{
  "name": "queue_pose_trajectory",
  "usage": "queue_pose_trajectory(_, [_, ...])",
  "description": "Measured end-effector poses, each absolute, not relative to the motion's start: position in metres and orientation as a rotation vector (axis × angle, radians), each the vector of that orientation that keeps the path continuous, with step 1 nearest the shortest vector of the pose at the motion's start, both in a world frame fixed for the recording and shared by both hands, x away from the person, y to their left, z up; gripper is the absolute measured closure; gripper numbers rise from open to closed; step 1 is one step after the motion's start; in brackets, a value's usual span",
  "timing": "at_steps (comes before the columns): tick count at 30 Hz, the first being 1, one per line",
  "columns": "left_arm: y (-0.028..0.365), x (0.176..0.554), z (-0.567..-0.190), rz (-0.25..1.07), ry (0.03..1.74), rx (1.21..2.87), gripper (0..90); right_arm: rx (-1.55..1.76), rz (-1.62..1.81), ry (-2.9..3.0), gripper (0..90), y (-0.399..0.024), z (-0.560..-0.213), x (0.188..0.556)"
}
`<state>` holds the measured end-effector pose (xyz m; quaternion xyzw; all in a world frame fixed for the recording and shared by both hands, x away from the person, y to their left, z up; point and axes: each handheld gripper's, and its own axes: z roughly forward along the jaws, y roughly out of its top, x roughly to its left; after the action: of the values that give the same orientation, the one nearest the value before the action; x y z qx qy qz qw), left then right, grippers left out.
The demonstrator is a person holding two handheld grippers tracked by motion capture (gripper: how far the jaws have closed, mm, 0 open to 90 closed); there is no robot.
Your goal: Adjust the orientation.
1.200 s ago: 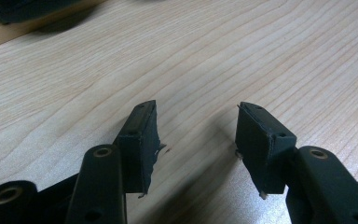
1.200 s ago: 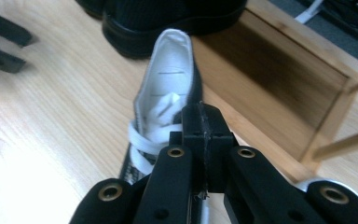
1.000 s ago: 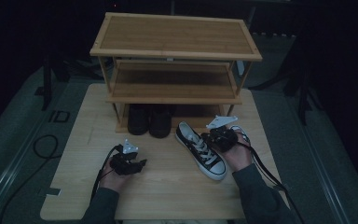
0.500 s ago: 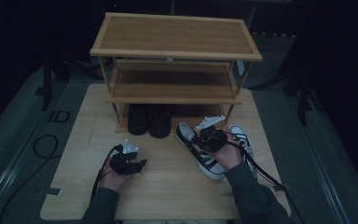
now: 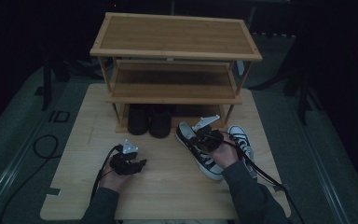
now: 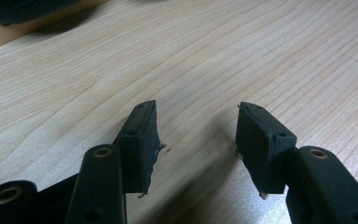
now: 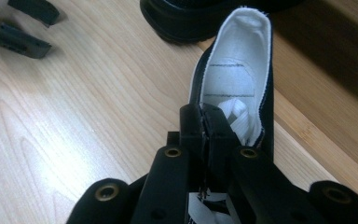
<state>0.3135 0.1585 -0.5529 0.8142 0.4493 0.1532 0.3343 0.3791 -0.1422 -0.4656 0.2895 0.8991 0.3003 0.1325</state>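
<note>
right gripper [image 7: 208, 122] clamps the sneaker [image 5: 200, 150]
its fingers have just closed on the sneaker's side, ready to lift; left gripper [image 6: 196, 135] gapes empty.

We read this as staged recording setup, lab or studio, not lived-in home. Light wooden tabletop [image 5: 168, 186] stands alone on grey floor mat [image 5: 23, 154], dark unlit surroundings on all sides. Black cable [image 5: 39, 144] trails loose across mat; dark stand legs [image 5: 46, 84] rise at edges. We note home-style props: three-tier bamboo shoe rack [image 5: 175, 51], pair of black shoes [image 5: 149, 120] under it, black-and-white canvas sneakers [image 5: 203, 156] beside. Scene looks arranged for camera.
</note>
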Motion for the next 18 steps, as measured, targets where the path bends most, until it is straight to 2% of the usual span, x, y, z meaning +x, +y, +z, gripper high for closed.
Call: queue_pose_trajectory(18, [0.159,0.314,-0.553,0.401,1.170,2.128,48.8,0.478,0.839,2.788,87.8,-0.141,-0.464,0.335])
